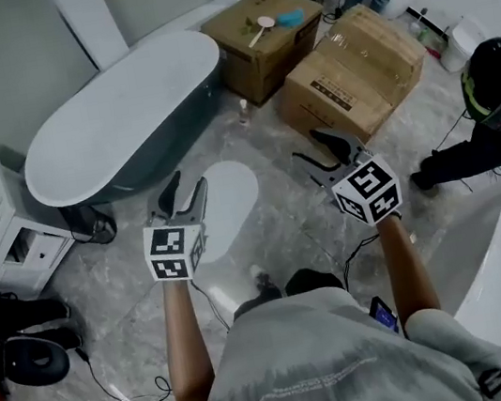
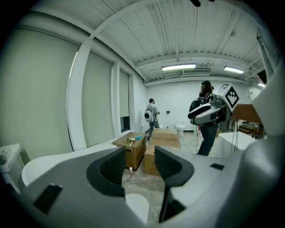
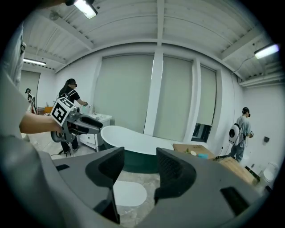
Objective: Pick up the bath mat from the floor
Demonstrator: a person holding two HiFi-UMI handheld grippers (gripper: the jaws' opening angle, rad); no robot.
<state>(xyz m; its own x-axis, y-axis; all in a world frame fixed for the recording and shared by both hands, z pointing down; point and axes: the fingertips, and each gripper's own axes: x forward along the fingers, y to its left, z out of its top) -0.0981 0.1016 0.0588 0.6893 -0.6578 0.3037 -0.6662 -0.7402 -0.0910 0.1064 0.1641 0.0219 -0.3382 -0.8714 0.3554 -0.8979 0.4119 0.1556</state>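
The white mat (image 1: pixel 228 203) lies flat on the marble floor (image 1: pixel 284 227) just beside the tub (image 1: pixel 122 112), while the left gripper (image 1: pixel 183 192) and right gripper (image 1: pixel 313 148) hang near it, one at either side, fingers apart and holding nothing.

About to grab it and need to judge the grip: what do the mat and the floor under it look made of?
Mat: a white oval lying flat, matte, with no visible pile. It could be foam, rubber or short-nap fabric; whether it is soft or stiff does not show.
Floor: grey with pale veining and a slight sheen, so probably marble-look stone or tile, hard and smooth.
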